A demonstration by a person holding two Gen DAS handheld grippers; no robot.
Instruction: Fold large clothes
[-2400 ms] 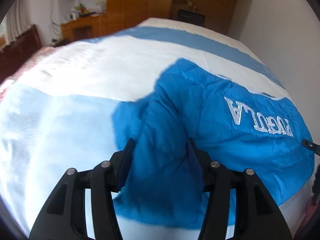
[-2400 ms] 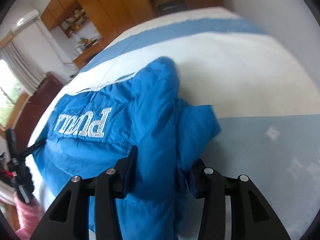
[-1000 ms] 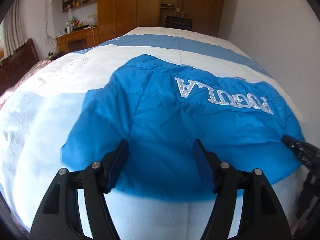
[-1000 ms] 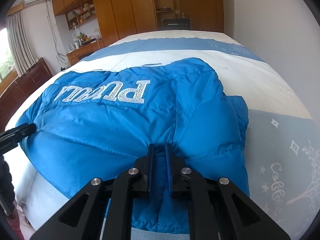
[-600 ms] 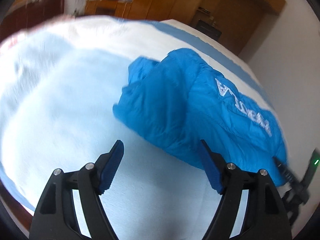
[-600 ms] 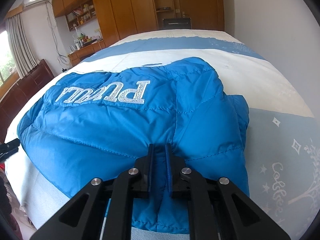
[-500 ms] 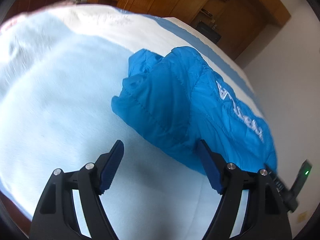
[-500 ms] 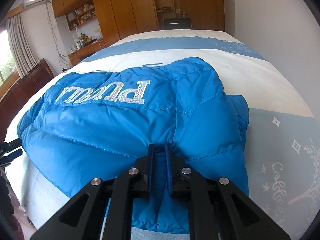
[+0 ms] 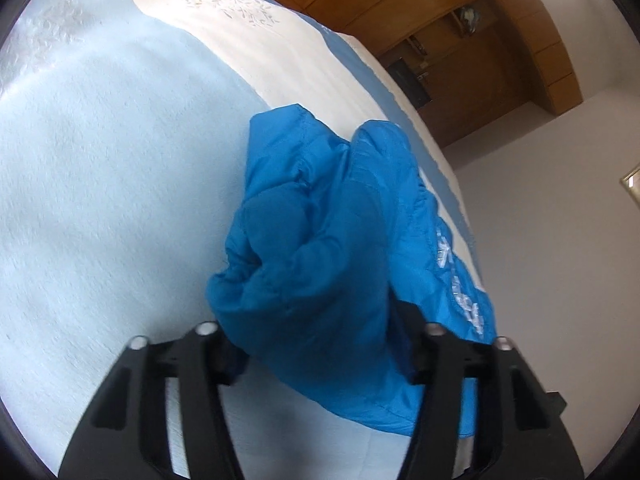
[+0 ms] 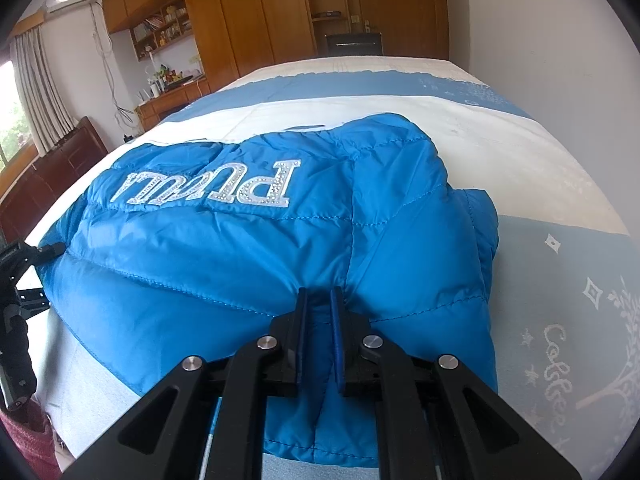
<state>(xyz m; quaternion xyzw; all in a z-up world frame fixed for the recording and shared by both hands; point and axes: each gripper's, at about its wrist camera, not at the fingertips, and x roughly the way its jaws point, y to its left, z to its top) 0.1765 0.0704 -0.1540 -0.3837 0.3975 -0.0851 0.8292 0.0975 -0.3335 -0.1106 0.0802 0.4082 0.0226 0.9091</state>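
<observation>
A bright blue quilted jacket [image 10: 256,248] with silver lettering lies folded on the bed. My right gripper [image 10: 318,300] is shut on a fold of its near edge. In the left wrist view the jacket [image 9: 328,248] bulges up between the wide-apart fingers of my left gripper [image 9: 316,344], which is open around its end; the fingertips are hidden by the fabric. The left gripper also shows in the right wrist view [image 10: 24,256], at the jacket's far left end.
The bed cover [image 10: 568,280] is pale blue and cream with darker blue bands. Wooden wardrobes [image 10: 256,24] and a shelf stand past the bed's far end. A dark wooden cabinet [image 10: 52,172] stands at the left. A white wall [image 9: 560,208] runs along the bed.
My left gripper has swung in from the bare bed cover to the jacket's end, so the fabric now sits between its fingers. The right gripper has stayed shut and still.
</observation>
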